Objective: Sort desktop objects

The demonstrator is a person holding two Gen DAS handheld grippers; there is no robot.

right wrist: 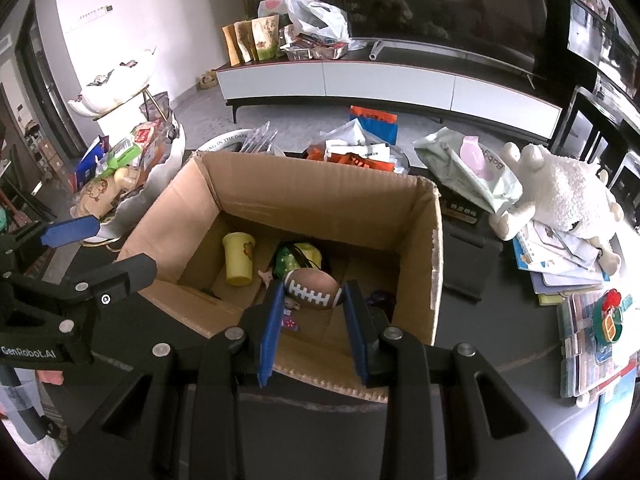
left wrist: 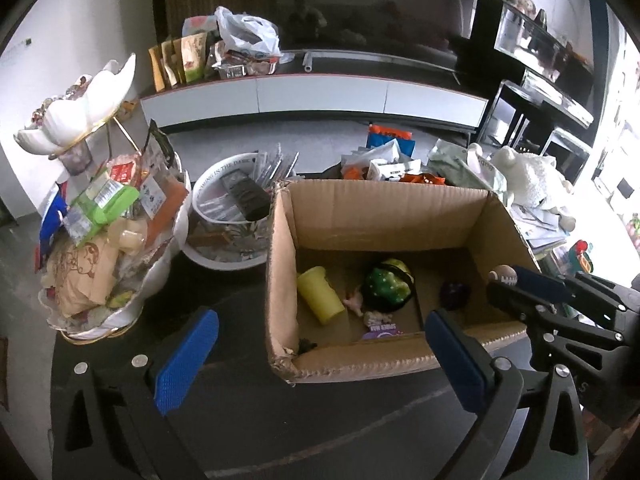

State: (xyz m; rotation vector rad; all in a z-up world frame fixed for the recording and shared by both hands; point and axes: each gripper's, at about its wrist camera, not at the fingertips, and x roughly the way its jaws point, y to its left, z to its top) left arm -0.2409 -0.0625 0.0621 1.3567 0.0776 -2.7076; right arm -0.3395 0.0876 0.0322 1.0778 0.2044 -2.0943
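Holding yellow cup [right wrist: 238,258], green toy [left wrist: 386,286]: cardboard box [left wrist: 384,216]; right hand-held gripper [right wrist: 312,290] clamps football [right wrist: 314,288], left [left wrist: 320,354] apart.

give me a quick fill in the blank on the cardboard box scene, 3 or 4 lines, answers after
1. The right gripper is shut on a small brown toy ____ with white laces.
2. It holds that toy above the open brown cardboard ____, whose near wall shows torn edges.
3. The yellow plastic cup lies inside, to the ____ of the green dotted toy in the right wrist view.
4. The left gripper, with blue pads, holds ____.

Missing words: football; box; left; nothing
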